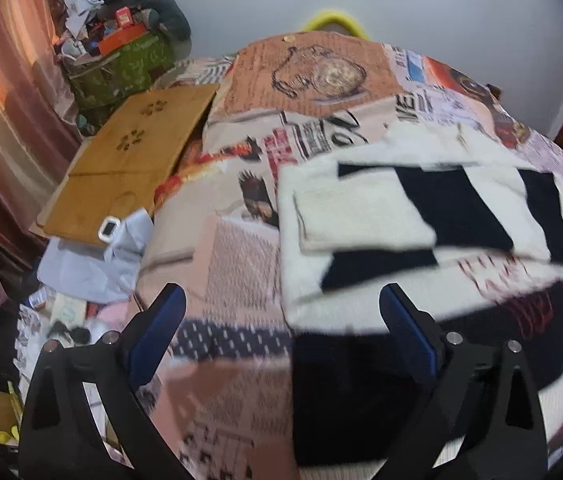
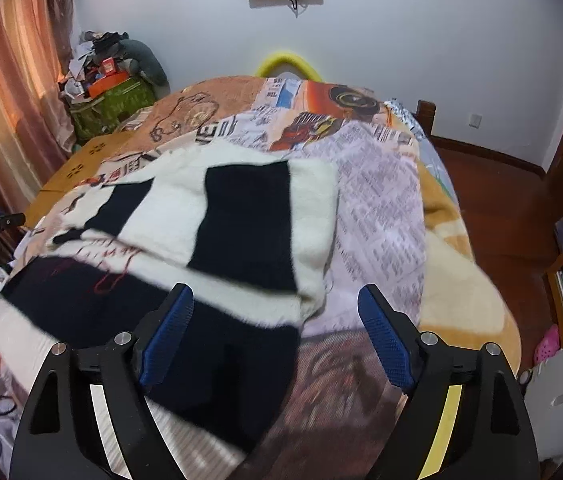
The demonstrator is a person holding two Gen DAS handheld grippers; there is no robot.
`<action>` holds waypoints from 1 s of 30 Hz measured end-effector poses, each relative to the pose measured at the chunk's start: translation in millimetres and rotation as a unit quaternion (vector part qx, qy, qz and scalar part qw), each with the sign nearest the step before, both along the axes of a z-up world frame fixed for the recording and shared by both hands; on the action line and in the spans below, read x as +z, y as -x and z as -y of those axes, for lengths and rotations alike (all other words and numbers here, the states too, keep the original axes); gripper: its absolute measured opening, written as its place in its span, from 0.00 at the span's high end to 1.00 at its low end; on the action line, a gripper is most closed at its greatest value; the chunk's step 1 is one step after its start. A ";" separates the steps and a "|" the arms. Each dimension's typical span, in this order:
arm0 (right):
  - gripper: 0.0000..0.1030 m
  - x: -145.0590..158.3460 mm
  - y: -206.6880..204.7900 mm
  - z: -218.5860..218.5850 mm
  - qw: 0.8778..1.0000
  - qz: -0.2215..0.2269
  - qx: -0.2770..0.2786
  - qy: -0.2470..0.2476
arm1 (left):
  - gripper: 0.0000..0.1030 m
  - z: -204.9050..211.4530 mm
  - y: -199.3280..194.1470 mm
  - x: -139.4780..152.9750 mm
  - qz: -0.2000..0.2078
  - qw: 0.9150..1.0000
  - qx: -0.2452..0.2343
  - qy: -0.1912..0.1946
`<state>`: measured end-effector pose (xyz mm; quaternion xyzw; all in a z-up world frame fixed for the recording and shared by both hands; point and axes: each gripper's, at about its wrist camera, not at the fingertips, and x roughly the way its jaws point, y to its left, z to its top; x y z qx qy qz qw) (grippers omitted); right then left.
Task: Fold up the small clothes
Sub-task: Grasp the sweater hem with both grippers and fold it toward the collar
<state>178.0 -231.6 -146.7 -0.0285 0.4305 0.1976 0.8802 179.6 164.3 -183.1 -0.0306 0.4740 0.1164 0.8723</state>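
Observation:
A small black-and-white striped fleecy garment lies spread on the bed, its sleeves folded inward across the body. It also shows in the right wrist view. My left gripper is open and empty, hovering above the garment's near left edge. My right gripper is open and empty, hovering above the garment's near right corner. Neither gripper touches the cloth.
The bed is covered by a newspaper-print bedspread. A wooden board lies at the bed's left edge, with clutter and a green bag beyond. Wooden floor lies to the right of the bed.

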 end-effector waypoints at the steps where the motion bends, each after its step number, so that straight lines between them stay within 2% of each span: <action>1: 0.20 -3.7 3.9 -0.8 1.000 -0.005 0.002 0.000 | 0.05 1.8 4.8 -3.8 -0.006 1.000 -0.002 0.003; 5: 0.20 -24.8 17.6 -3.1 0.999 -0.034 0.009 0.007 | 0.05 6.8 21.3 -23.2 -0.031 0.999 -0.005 0.010; 9: 0.20 -42.0 34.3 -1.6 0.998 -0.064 0.008 0.005 | 0.05 7.7 36.6 -41.3 -0.052 0.998 -0.005 0.041; 12: 0.20 -47.2 42.1 3.4 0.997 -0.070 0.004 -0.017 | 0.05 7.6 48.8 -52.2 -0.052 0.997 0.012 0.054; 15: 0.21 -48.3 44.6 7.3 0.996 -0.083 -0.002 -0.040 | 0.14 5.3 59.2 -56.2 -0.038 0.995 0.022 0.089; 16: 0.22 -49.1 45.1 7.3 0.995 -0.086 -0.002 -0.047 | 0.22 4.4 61.5 -57.0 -0.036 0.994 0.022 0.106; 17: 0.24 -49.9 45.6 6.7 0.995 -0.089 -0.001 -0.054 | 0.25 3.2 63.4 -58.1 -0.035 0.991 0.023 0.124; 18: 0.28 -50.7 46.3 5.6 0.994 -0.093 0.002 -0.060 | 0.27 2.7 65.0 -58.1 -0.032 0.990 0.026 0.132; 21: 0.41 -50.7 46.8 2.3 0.992 -0.099 0.012 -0.073 | 0.41 8.2 67.7 -55.5 -0.026 0.990 0.017 0.135; 22: 0.49 -50.3 47.1 1.4 0.992 -0.100 0.015 -0.078 | 0.52 10.8 68.2 -54.6 -0.023 0.990 0.011 0.137; 23: 0.52 -49.7 48.3 -0.4 0.992 -0.100 0.016 -0.080 | 0.63 14.3 68.8 -53.1 -0.021 0.990 0.003 0.141; 24: 0.60 -48.6 48.8 -2.1 0.992 -0.096 0.015 -0.081 | 0.67 17.1 68.4 -51.8 -0.020 0.990 -0.001 0.142; 25: 0.71 -47.1 49.2 -4.0 0.992 -0.095 0.018 -0.085 | 0.76 19.5 67.3 -50.6 -0.019 0.989 -0.004 0.144; 26: 0.77 -46.0 48.9 -5.5 0.992 -0.094 0.020 -0.087 | 0.85 22.7 65.0 -49.3 -0.020 0.989 -0.010 0.146; 28: 0.88 -41.7 46.0 -9.9 0.993 -0.085 0.026 -0.083 | 0.88 24.4 61.2 -45.9 -0.021 0.990 -0.013 0.141; 30: 0.90 -35.3 42.2 -11.8 0.993 -0.074 0.032 -0.083 | 0.89 25.4 56.0 -39.3 -0.016 0.991 -0.014 0.132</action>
